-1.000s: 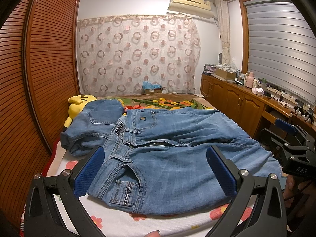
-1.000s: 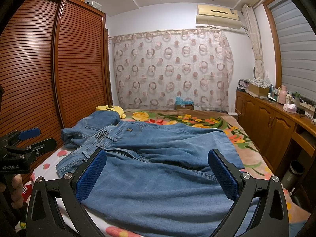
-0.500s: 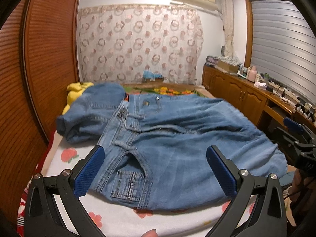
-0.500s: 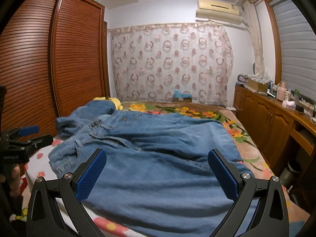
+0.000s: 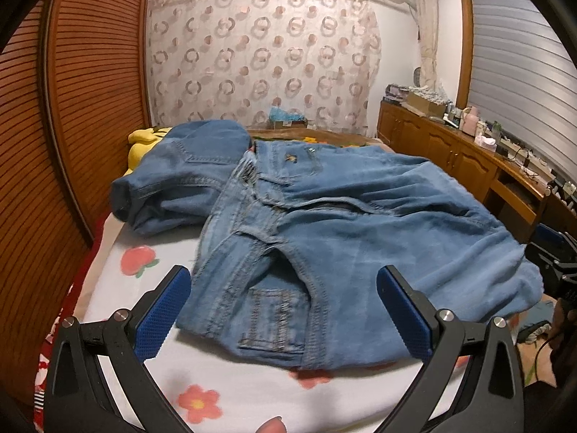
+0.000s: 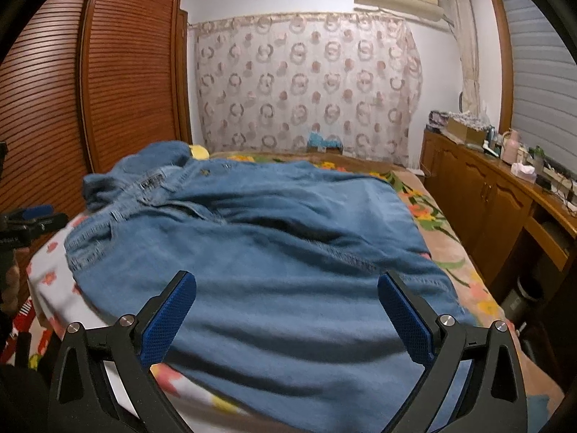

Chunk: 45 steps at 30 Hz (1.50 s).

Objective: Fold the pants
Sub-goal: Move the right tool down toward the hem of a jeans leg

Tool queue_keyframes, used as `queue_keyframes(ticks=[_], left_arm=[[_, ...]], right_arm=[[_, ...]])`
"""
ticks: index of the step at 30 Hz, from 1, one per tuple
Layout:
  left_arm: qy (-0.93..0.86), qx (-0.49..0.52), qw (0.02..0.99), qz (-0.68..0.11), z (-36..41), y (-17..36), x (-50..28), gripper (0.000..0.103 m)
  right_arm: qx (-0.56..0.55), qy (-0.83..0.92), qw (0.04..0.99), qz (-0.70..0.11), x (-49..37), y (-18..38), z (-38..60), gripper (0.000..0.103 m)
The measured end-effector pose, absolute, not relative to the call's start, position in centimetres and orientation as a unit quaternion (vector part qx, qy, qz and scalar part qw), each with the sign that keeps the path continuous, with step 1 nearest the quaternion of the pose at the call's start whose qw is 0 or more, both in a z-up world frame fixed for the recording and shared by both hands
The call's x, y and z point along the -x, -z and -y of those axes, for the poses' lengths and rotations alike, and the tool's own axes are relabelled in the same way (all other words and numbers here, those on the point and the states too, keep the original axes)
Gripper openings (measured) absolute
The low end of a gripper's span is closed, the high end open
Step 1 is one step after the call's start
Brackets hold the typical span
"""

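Both the left gripper [image 5: 283, 319] and right gripper [image 6: 286, 319] hover level over the jeans [image 5: 360, 223], fingers spread apart.

The blue denim pants [image 6: 274, 274] look smeary low in the right wrist view. A yellow soft toy [image 5: 142, 144], upper left in the left wrist view, hides behind more folded blue denim [image 5: 180, 176].
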<state>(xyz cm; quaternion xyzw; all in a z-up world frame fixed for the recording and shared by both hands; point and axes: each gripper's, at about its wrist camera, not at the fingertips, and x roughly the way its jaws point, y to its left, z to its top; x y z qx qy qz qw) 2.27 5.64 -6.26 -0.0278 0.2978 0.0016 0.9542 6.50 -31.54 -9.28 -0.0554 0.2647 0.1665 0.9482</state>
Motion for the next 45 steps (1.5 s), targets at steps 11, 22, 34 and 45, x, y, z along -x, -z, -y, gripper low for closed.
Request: queue_keyframes(ticks=[11, 22, 34, 45], left_arm=[[-0.031, 0.048, 0.943, -0.328, -11.4, 8.9, -2.5, 0.097], [-0.04, 0.055, 0.929, -0.363, -13.1, 11.4, -3.7, 0.077], [-0.021, 0.064, 0.923, -0.378, -13.4, 12.6, -4.4, 0.058], [-0.024, 0.058, 0.922, -0.381, -13.3, 12.8, -4.4, 0.058]], right_arm=[[0.067, -0.135, 0.935, -0.322, -6.8, 7.7, 33.4, 0.098], [0.069, -0.11, 0.926, -0.354, -5.2, 6.1, 33.2, 0.096], [0.054, -0.122, 0.915, -0.381, -4.0, 5.7, 33.0, 0.083], [0.056, -0.122, 0.911, -0.39, -5.4, 5.9, 35.4, 0.076]])
